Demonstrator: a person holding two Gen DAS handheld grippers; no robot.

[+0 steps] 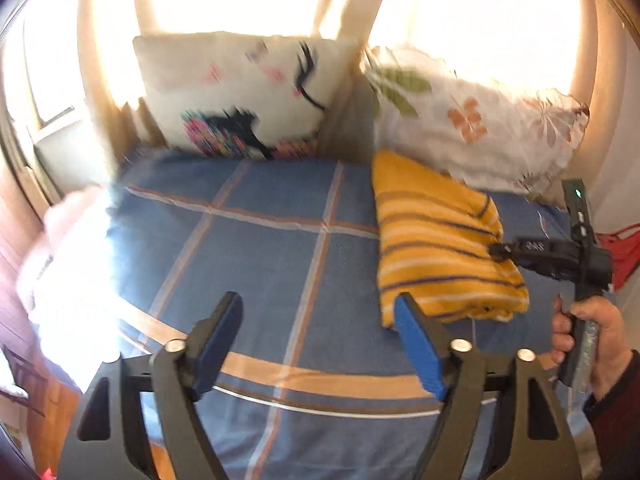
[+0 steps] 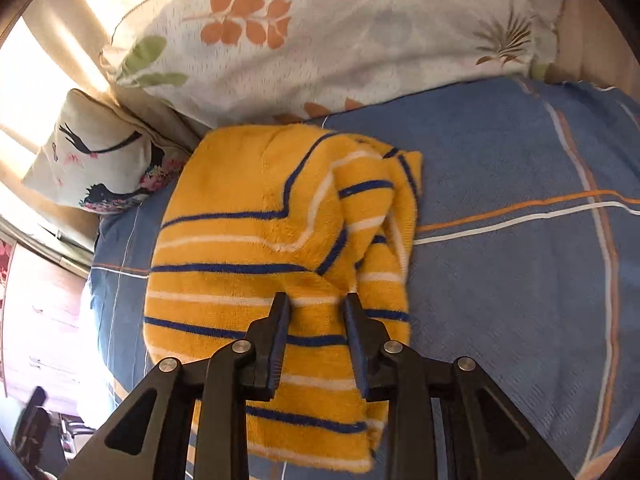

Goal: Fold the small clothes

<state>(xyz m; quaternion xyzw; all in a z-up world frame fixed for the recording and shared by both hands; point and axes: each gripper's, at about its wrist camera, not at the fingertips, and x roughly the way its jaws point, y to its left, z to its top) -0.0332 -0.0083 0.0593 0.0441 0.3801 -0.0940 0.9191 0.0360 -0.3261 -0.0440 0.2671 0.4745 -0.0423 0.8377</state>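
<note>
Fleecy striped yellow garment (image 2: 276,264), folded rectangular.

fuzzy, plush yellow cloth (image 2: 256,240) lies on a matt woven bedsheet (image 2: 500,280); gripper fingers (image 2: 276,336) look matt black plastic.

Our left gripper (image 1: 320,324) is matte black, its two fingers faced with blue ribbed pads (image 1: 420,350), and round silver screws (image 1: 460,345) mark each linkage joint. Our right gripper (image 2: 316,312) has the same black linkage with triangular cut-outs and silver screws (its pads look darker blue). Seen from the left wrist, its body carries a small green light (image 1: 577,192) and white lettering too blurred to read. Our right hand (image 1: 588,332) shows bare skin and a dark maroon sleeve (image 1: 616,420).
</note>
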